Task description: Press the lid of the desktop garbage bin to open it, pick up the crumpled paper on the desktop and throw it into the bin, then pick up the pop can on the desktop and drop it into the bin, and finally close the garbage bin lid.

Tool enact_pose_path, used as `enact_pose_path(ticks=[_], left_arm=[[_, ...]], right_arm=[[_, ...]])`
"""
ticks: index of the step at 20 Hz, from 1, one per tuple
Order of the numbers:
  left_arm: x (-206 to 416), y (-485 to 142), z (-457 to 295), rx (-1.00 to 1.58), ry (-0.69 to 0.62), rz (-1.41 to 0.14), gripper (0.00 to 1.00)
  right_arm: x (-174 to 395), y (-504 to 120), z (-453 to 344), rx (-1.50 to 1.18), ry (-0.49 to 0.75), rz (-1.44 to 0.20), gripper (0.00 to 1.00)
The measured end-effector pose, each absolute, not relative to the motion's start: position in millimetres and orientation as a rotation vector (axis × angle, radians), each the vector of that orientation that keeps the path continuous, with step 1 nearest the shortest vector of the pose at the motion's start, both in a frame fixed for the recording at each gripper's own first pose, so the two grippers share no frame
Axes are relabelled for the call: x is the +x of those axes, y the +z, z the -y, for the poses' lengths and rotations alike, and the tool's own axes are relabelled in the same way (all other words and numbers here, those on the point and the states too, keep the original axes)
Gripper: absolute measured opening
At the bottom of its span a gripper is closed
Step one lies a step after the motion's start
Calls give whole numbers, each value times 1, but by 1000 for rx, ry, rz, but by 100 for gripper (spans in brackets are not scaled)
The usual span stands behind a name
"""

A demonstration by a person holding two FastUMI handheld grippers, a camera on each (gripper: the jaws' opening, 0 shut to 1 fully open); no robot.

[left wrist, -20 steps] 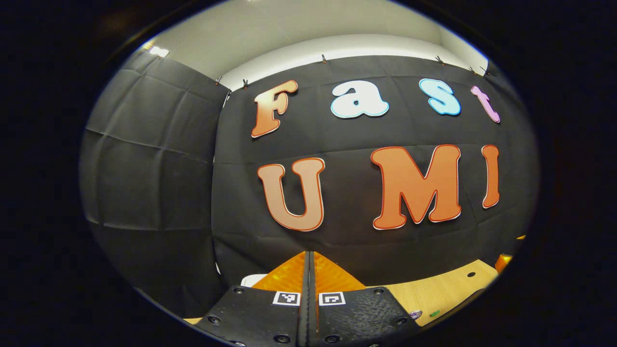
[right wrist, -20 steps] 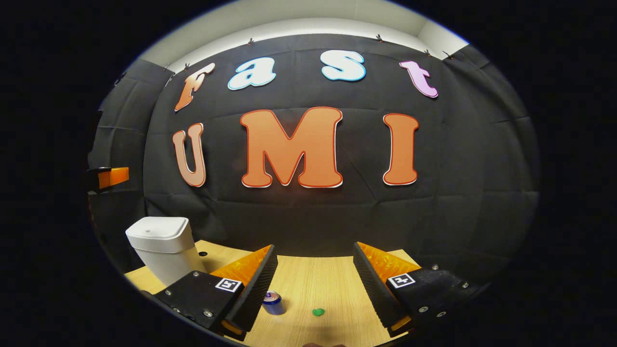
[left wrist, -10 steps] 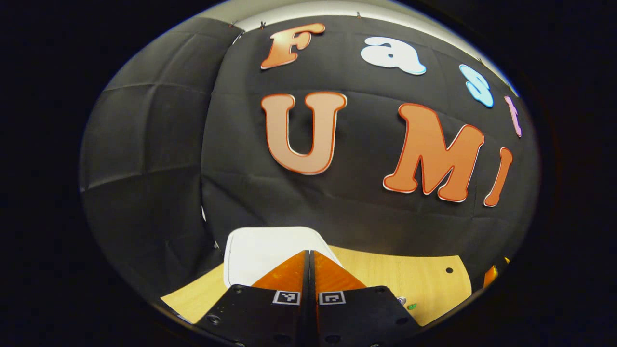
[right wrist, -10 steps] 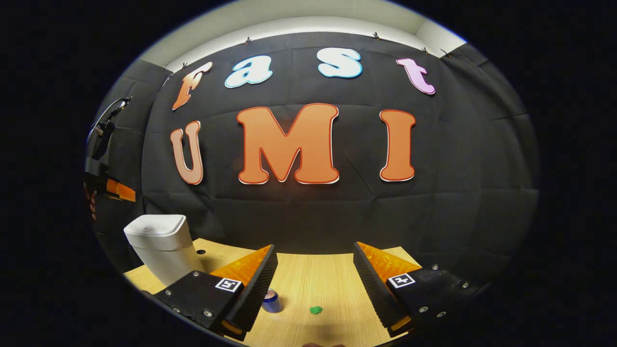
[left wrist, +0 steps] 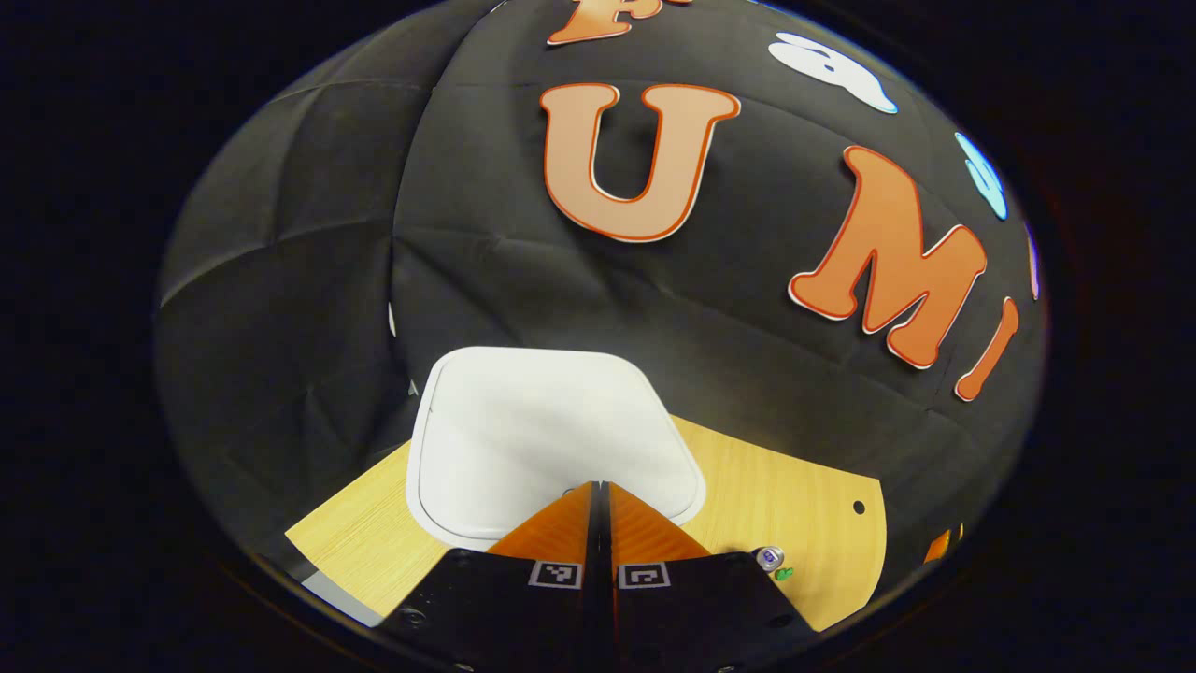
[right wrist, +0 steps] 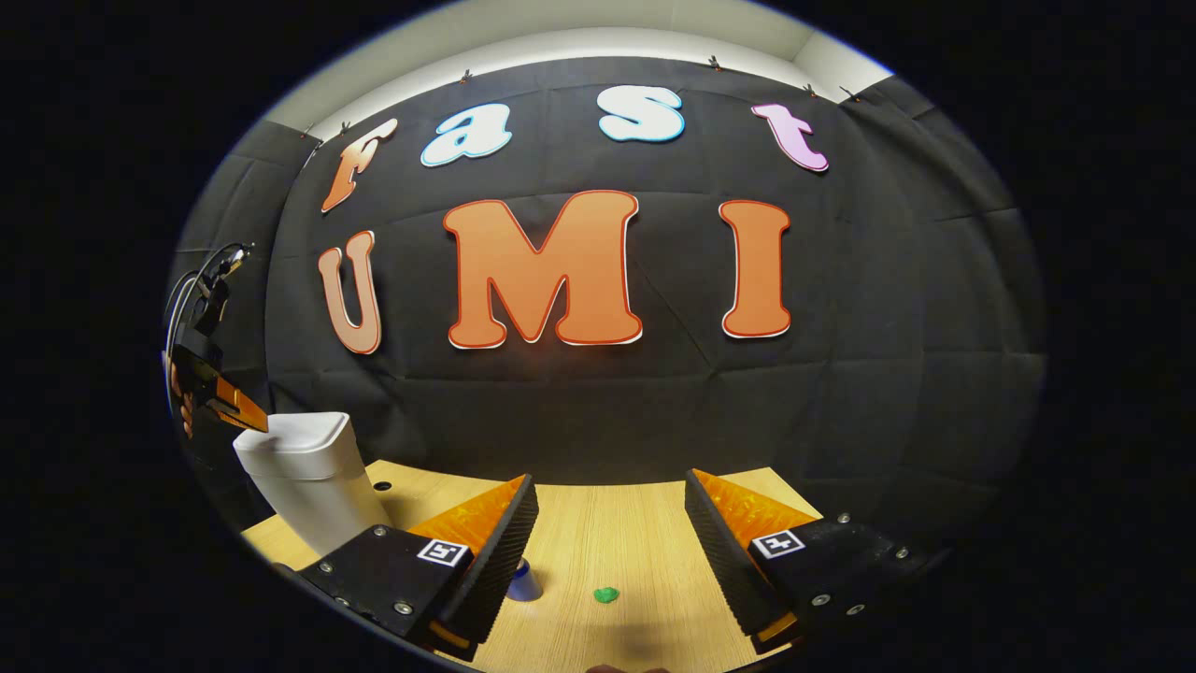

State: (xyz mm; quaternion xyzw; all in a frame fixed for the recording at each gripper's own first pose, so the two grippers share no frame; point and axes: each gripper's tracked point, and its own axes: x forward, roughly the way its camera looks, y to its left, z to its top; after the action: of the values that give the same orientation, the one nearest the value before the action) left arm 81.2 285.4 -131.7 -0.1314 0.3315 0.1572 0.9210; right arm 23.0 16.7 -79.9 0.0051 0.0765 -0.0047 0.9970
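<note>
Can point(right wrist: 524, 581) half hidden behind right gripper point(right wrist: 607, 523).

left tongs point(left wrist: 600, 495) closed, right tongs point(right wrist: 607, 514) agape

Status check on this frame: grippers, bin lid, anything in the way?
Left gripper shut, tips over the closed bin lid. Right gripper open, empty, above the desk. Pop can and green crumpled paper untouched. Nothing in the way.

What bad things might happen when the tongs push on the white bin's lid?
1. The shut left tongs point near the lid's front edge; pushing off-centre might fail to pop it open.
2. The bin looks tall and narrow, so a slanted push might tip or slide it.
3. The pop can sits close by the open right tongs, which might knock it.
</note>
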Motion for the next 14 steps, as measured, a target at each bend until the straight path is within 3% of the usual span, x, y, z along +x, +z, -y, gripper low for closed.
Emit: enact_pose_path(ticks=[14], left_arm=[[89,-147,-309,-158,349,-730,0]], right_arm=[[24,-95,-14,-3,-15,-190,94]])
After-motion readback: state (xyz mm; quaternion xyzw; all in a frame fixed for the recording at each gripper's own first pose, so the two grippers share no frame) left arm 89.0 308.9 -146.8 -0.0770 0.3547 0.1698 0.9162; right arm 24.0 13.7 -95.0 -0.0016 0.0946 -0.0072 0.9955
